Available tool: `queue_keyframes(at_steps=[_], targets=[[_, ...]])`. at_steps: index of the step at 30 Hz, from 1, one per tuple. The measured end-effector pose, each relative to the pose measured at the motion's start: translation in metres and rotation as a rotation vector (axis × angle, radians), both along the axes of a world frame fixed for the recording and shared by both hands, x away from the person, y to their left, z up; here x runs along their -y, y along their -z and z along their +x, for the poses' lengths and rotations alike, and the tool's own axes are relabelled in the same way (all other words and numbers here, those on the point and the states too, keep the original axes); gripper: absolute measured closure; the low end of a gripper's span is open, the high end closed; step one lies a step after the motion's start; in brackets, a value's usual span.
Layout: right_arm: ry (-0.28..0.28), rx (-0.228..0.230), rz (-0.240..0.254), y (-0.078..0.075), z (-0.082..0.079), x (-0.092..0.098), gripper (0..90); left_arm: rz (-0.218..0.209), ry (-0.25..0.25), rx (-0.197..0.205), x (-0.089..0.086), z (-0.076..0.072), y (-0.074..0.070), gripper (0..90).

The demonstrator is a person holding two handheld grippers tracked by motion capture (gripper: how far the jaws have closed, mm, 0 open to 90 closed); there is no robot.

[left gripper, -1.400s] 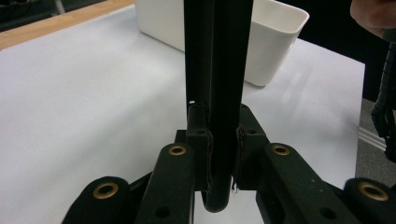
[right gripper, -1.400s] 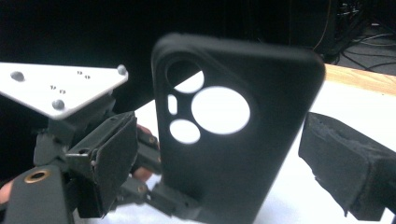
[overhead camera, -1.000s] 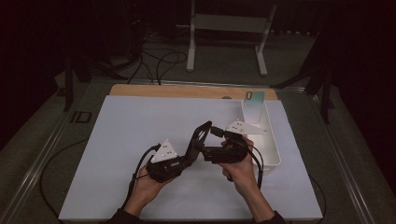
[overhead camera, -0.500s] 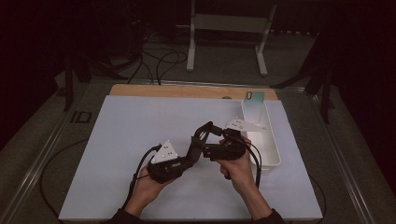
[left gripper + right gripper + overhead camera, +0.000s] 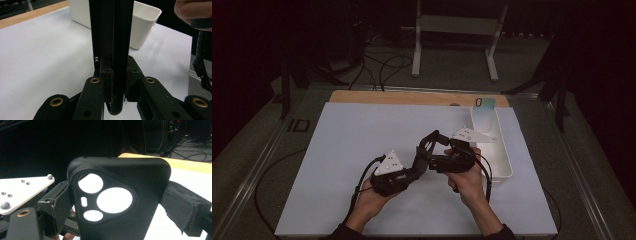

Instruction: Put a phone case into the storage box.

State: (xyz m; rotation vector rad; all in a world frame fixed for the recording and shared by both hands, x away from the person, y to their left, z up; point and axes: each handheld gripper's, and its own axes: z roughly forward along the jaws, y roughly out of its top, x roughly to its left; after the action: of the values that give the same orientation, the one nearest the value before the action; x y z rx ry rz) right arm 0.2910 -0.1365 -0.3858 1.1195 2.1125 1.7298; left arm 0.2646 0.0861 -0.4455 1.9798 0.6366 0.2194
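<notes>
Left gripper (image 5: pixel 424 159): pinching black phone case (image 5: pixel 111 37) edge-on between its pads, just ahead of its camera.
Right gripper (image 5: pixel 428 146): clamped across same case (image 5: pixel 120 200) by the 2 side walls, camera cutouts facing lens.
Advice: keep both grips square, move together, avoid twisting soft case.
Beyond left gripper: white bin (image 5: pixel 504 165), near.
Underneath: white mat (image 5: pixel 337 150).
Count: 1 case, 3 round cutouts, 2 grippers, 1 bin.
</notes>
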Motion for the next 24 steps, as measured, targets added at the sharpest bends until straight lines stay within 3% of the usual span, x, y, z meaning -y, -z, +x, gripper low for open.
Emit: queue_keyframes(at_steps=[6, 10, 13, 19, 24], targets=[[0.001, 0.005, -0.004, 0.0, 0.0, 0.0, 14.1, -0.004, -0.011, 0.007, -0.003, 0.0, -0.002, 75.3], [0.002, 0.009, -0.011, 0.0, 0.0, 0.001, 14.2, -0.02, -0.023, 0.0, -0.007, 0.0, -0.005, 57.7], [0.007, 0.009, -0.011, 0.0, 0.0, 0.002, 14.2, -0.019, -0.043, 0.017, -0.01, -0.002, -0.007, 47.8], [0.008, 0.009, -0.011, 0.0, 0.001, 0.004, 14.2, -0.005, -0.125, 0.045, -0.015, -0.003, -0.011, 26.3], [0.01, 0.009, -0.012, 0.0, 0.001, 0.005, 14.2, 0.012, -0.19, 0.058, -0.023, -0.003, -0.014, 15.6]])
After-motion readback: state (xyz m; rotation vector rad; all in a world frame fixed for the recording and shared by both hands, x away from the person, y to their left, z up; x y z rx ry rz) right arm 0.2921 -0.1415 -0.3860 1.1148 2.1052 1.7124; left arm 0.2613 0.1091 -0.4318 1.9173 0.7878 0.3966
